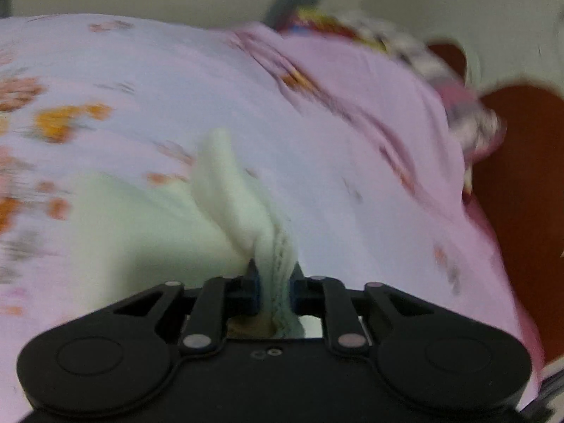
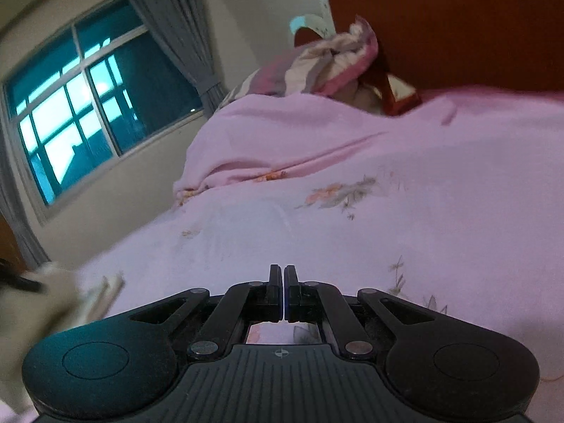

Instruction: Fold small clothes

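My left gripper (image 1: pixel 274 269) is shut on a pale cream-white small garment (image 1: pixel 229 190), pinching a bunched fold with a stitched hem between its fingers. The rest of the garment hangs or lies to the left over the pink floral bedsheet (image 1: pixel 352 141). The view is motion-blurred. My right gripper (image 2: pixel 283 271) is shut and empty, held just above the pink floral bedsheet (image 2: pixel 423 211). A blurred pale cloth (image 2: pixel 53 292) shows at the left edge of the right wrist view.
A striped pink and grey pillow (image 2: pixel 317 67) lies at the head of the bed against a dark red-brown headboard (image 2: pixel 458 24). A window (image 2: pixel 81 105) with grey curtains (image 2: pixel 176 17) is on the left wall. A colourful cloth (image 1: pixel 352 28) lies at the far bed edge.
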Available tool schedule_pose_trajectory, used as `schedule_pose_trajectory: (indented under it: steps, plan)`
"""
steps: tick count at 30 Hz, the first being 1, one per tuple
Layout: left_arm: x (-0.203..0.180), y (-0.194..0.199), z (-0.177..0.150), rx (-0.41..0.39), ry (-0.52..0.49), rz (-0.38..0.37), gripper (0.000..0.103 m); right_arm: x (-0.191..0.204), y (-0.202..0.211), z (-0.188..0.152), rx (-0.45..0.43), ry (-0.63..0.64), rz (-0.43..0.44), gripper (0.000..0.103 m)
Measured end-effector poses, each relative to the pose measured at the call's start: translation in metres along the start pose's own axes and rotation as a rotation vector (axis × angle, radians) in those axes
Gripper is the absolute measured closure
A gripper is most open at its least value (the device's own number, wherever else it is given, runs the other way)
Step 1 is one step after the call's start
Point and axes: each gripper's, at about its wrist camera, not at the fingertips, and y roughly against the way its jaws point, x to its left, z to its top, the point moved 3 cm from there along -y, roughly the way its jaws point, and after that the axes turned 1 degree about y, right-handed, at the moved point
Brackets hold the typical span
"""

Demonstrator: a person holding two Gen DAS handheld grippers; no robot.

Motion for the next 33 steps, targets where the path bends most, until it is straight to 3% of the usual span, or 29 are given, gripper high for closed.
schedule_pose_trajectory:
  steps: [2, 3, 5, 8, 11, 13, 14, 17, 20, 22, 23, 24, 25, 26, 28, 33]
  plan:
    - [-0.028, -0.032, -0.011, 0.105, -0.025, -0.049, 0.065, -0.013, 0.003, 0.003, 0.000, -0.073, 0.037, 0.103]
    - [-0.037, -0.032, -0.014, 0.095, -0.036, -0.046, 0.055, -0.021, 0.005, 0.004, -0.004, -0.116, 0.040, 0.103]
    - [-0.051, -0.010, -0.016, 0.027, -0.081, -0.116, 0.046, -0.035, 0.008, 0.006, -0.006, -0.202, 0.039, 0.103]
    - [-0.032, 0.045, -0.018, -0.075, -0.074, -0.138, 0.042, -0.040, 0.011, 0.008, -0.006, -0.238, 0.044, 0.103]
    - [0.019, 0.104, -0.040, -0.181, -0.065, -0.039, 0.042, -0.033, 0.013, 0.010, 0.011, -0.193, 0.042, 0.103]
    - [0.056, 0.139, -0.076, -0.247, -0.111, 0.119, 0.042, -0.026, 0.012, 0.011, 0.032, -0.160, 0.048, 0.103]
    - [0.073, 0.150, -0.095, -0.253, -0.106, 0.160, 0.042, -0.022, 0.011, 0.011, 0.047, -0.145, 0.049, 0.103]
    - [0.109, 0.170, -0.150, -0.237, -0.063, 0.195, 0.042, 0.009, 0.015, 0.009, 0.136, -0.117, 0.116, 0.103]
    - [0.105, 0.165, -0.189, -0.214, -0.104, 0.209, 0.041, 0.065, 0.020, -0.013, 0.268, -0.117, 0.244, 0.102]
    - [0.097, 0.158, -0.197, -0.202, -0.151, 0.217, 0.041, 0.104, 0.021, -0.028, 0.332, -0.132, 0.318, 0.102]
    - [0.092, 0.152, -0.201, -0.208, -0.183, 0.236, 0.041, 0.123, 0.020, -0.034, 0.364, -0.135, 0.349, 0.093]
    - [0.091, 0.150, -0.204, -0.206, -0.204, 0.249, 0.041, 0.141, 0.018, -0.039, 0.393, -0.143, 0.369, 0.046]
    - [0.090, 0.146, -0.205, -0.210, -0.215, 0.261, 0.041, 0.153, 0.018, -0.041, 0.394, -0.158, 0.382, 0.017]
    - [0.090, 0.143, -0.204, -0.215, -0.224, 0.263, 0.041, 0.163, 0.019, -0.043, 0.365, -0.174, 0.407, 0.001]
    - [0.088, 0.137, -0.200, -0.222, -0.234, 0.279, 0.041, 0.178, 0.016, -0.044, 0.374, -0.186, 0.443, 0.002]
    - [0.090, 0.130, -0.196, -0.232, -0.250, 0.249, 0.041, 0.191, -0.012, -0.057, 0.481, -0.239, 0.430, 0.025]
